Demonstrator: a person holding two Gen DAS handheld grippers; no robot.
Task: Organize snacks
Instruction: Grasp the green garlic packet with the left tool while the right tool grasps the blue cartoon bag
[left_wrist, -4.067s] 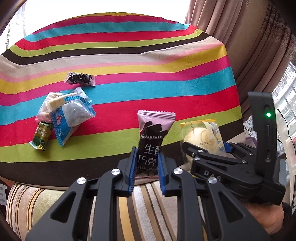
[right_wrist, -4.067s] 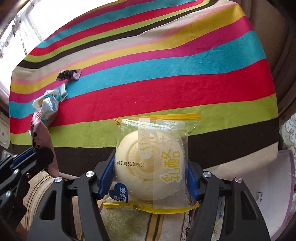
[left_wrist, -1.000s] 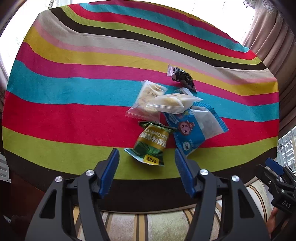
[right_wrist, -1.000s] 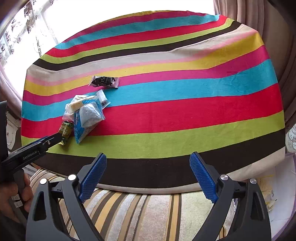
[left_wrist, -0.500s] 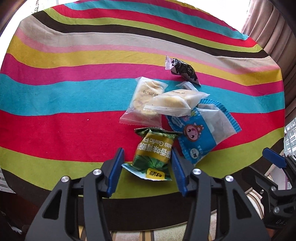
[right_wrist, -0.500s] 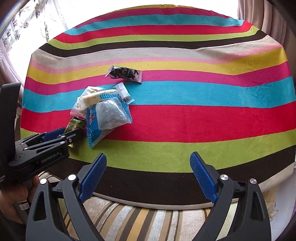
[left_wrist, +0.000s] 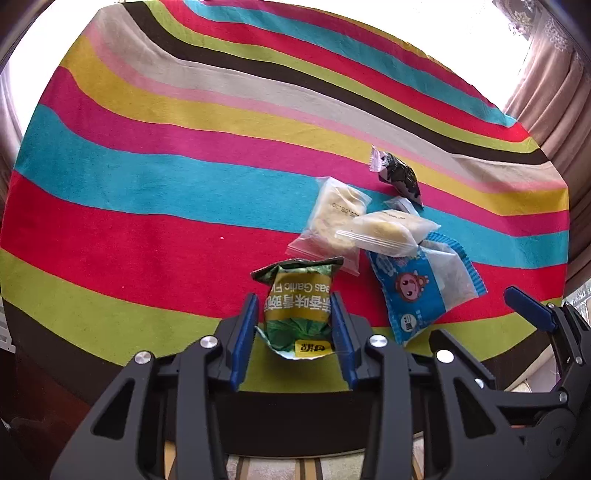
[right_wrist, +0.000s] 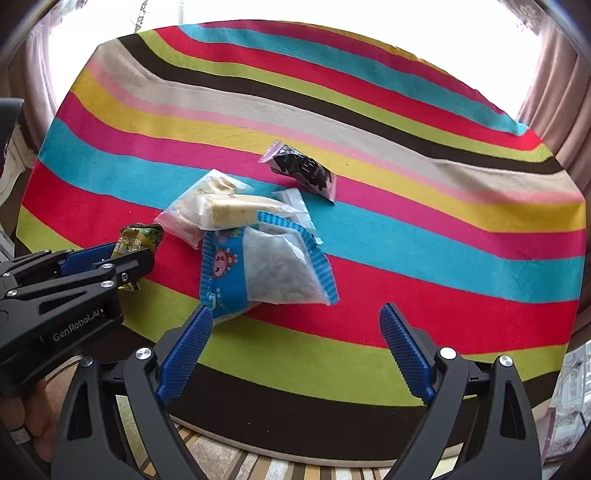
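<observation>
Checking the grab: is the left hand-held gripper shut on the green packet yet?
Cannot tell: the left hand-held gripper brackets the green packet, pads nearly touching.

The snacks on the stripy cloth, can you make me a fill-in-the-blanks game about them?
1. The left gripper has its blue pads on either side of the ____ snack packet.
2. The right gripper has its jaws wide ____, with nothing between them.
3. The cartoon face is printed on the ____ packet.
4. The black packet lies ____ from the pile, touching no other snack.

Missing words: green; open; blue; apart
</observation>
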